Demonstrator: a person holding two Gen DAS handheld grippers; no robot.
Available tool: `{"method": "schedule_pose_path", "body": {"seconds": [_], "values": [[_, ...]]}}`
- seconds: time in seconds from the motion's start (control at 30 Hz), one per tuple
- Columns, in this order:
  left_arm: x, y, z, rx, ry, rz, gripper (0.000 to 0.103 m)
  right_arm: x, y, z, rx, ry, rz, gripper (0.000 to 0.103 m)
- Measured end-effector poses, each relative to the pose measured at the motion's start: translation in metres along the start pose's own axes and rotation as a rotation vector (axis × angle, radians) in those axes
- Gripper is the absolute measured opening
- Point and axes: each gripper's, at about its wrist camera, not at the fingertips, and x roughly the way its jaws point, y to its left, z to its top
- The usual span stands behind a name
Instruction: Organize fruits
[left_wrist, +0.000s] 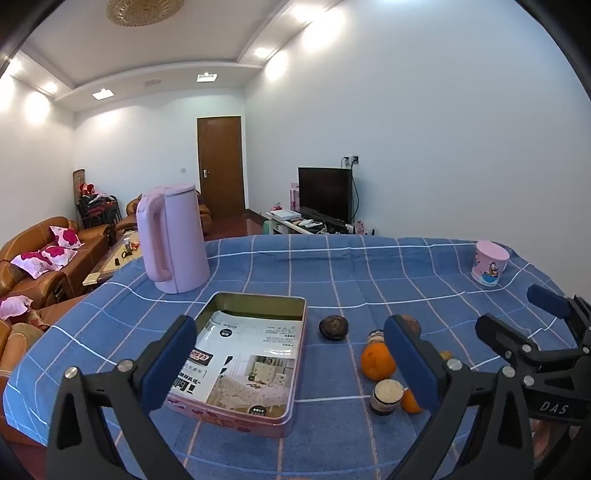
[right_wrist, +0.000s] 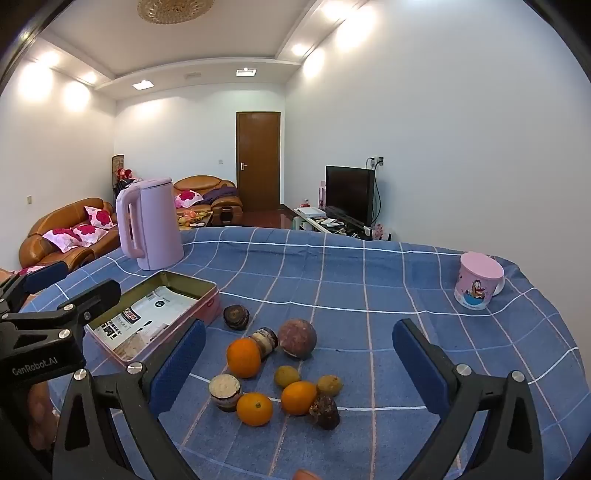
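Both our grippers, left and right, hang spread wide and empty, fruits just beside the tin's rim.

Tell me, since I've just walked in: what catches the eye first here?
A cluster of fruit lies loose on the blue checked tablecloth, between the open fingers of the right gripper. Left of it sits an open tin lined with printed paper; a pink kettle stands behind.

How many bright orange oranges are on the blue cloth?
3. One orange sits nearest the tin, one at the front of the pile, and one just right of that. More could hide behind other fruit.
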Motion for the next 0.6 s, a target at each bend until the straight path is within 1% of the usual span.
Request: {"method": "schedule_pose_path", "body": {"seconds": [0.27, 0.33, 0.6], "values": [[0.0038, -0.0025, 0.0002, 0.008, 0.010, 0.005, 0.103, 0.0008, 0.0020, -0.0031, -0.004, 0.009, 0.007, 0.102], [0.0018, 0.0018, -0.0011, -0.006, 0.006, 0.004, 0.103, 0.0057, 0.0042, -0.0058, -0.007, 0.013, 0.004, 0.102], [0.0053, 0.0045, -0.0043, -0.004, 0.007, 0.000, 0.103, 0.0070, 0.0032, -0.0063, 0.000, 0.026, 0.007, 0.102]]}}
